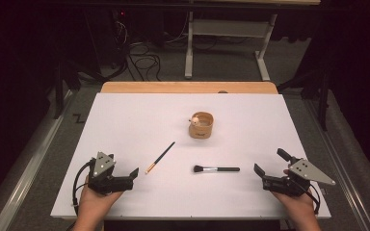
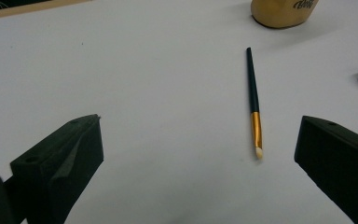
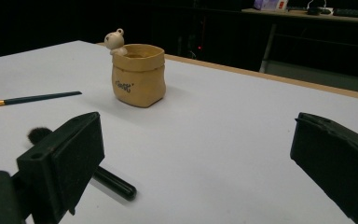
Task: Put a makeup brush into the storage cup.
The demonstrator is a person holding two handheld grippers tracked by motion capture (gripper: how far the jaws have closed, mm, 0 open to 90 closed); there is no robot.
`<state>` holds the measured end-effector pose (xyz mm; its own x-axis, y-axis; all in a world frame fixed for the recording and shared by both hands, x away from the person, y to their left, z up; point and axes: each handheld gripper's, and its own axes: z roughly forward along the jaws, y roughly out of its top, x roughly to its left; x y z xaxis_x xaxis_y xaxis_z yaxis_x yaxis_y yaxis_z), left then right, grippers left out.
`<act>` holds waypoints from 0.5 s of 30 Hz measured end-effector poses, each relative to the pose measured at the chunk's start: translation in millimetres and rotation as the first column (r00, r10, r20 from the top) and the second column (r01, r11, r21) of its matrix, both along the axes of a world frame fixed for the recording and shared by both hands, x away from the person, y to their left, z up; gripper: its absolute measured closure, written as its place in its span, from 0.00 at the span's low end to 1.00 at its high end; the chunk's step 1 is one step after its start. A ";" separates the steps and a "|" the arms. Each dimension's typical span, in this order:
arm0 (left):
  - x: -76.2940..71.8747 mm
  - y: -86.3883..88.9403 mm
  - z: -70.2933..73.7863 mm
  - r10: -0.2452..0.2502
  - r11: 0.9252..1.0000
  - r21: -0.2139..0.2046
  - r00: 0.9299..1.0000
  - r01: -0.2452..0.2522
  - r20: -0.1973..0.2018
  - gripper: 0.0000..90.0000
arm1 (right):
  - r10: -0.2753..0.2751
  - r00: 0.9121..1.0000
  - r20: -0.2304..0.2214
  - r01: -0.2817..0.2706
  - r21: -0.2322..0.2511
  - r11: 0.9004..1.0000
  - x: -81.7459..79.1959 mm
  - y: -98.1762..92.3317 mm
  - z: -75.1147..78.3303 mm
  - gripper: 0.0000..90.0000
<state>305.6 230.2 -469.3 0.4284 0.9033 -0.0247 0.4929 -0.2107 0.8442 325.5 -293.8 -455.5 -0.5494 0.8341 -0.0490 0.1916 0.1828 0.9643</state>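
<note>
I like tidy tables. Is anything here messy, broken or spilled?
Nothing looks broken or spilled. The tan cup stands upright, but the thin brush and the fluffy brush lie flat on the white table, apart from each other and outside the cup. Both grippers are open and hold nothing.

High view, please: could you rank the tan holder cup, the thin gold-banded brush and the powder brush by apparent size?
1. Tan holder cup, bulkiest.
2. Thin gold-banded brush and powder brush: similar length, too close to rank.
</note>
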 end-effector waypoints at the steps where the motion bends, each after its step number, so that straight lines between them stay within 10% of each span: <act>1: 0.1 0.0 0.8 -0.001 1.000 0.004 1.000 0.001 -0.012 0.03 | 0.000 1.000 -0.002 0.000 0.000 1.000 0.0 0.2 -0.1 0.04; 15: 12.8 -2.7 5.3 -0.035 0.999 0.006 0.986 0.037 -0.161 0.02 | 0.002 1.000 -0.013 -0.002 0.016 1.000 1.2 -2.3 -1.8 0.04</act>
